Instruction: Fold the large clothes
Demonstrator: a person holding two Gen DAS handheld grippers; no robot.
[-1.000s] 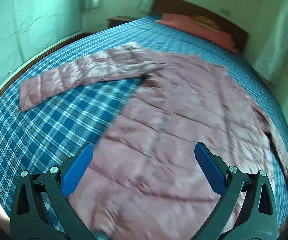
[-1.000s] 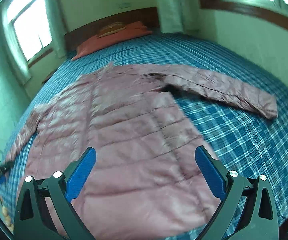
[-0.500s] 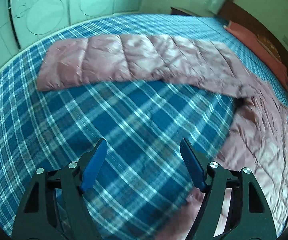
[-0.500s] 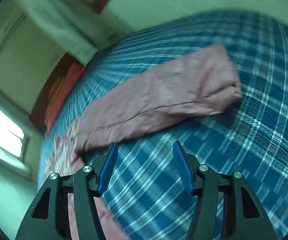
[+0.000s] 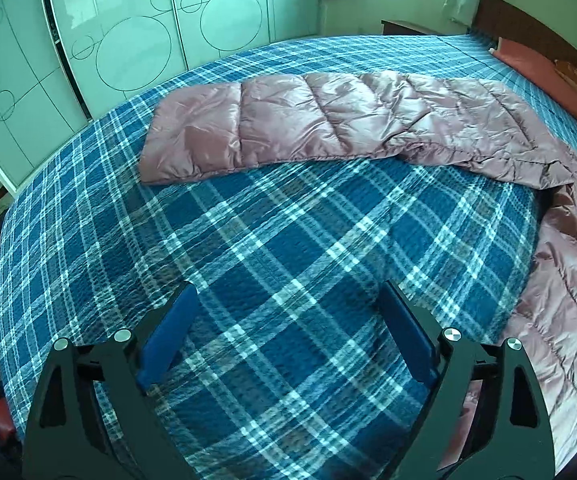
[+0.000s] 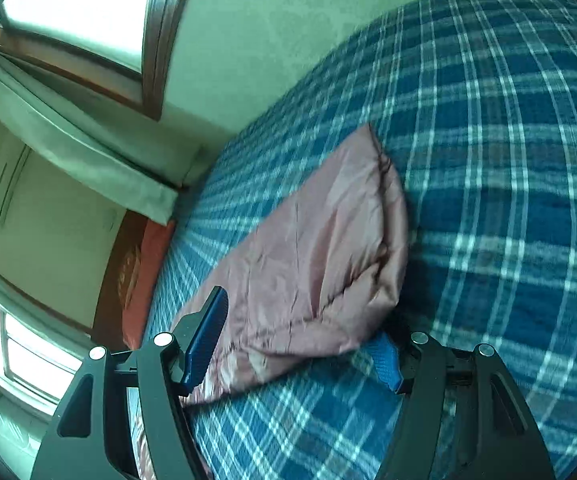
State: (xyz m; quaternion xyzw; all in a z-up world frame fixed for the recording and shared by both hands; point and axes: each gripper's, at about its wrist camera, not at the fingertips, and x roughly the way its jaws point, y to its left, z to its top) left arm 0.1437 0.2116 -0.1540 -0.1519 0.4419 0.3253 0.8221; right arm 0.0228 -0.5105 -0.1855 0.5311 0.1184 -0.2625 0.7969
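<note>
A pink quilted jacket lies spread on the blue plaid bedcover (image 5: 248, 240). In the left wrist view one sleeve (image 5: 328, 128) stretches across the far side and the body (image 5: 568, 300) lies at the right. My left gripper (image 5: 288, 288) hovers over bare plaid short of that sleeve; its jaws are opening and hold nothing. In the right wrist view, rolled sideways, the other sleeve's end (image 6: 320, 248) lies between the fingers of my right gripper (image 6: 300, 320). Its jaws are closing; the sleeve still rests on the cover and hides part of the right fingertip (image 6: 384, 356).
A green wardrobe with circle patterns (image 5: 128, 40) stands beyond the bed's far edge. A red pillow (image 5: 528, 60) lies against the dark wooden headboard, and the pillow (image 6: 144, 272) also shows in the right wrist view. A window (image 6: 80, 12) and a green wall run beside the bed.
The left view swung from the jacket's body to the sleeve and bare plaid; its jaws narrowed, then widened. The right view rolled and closed in on the other sleeve's end, its jaws narrowing around it.
</note>
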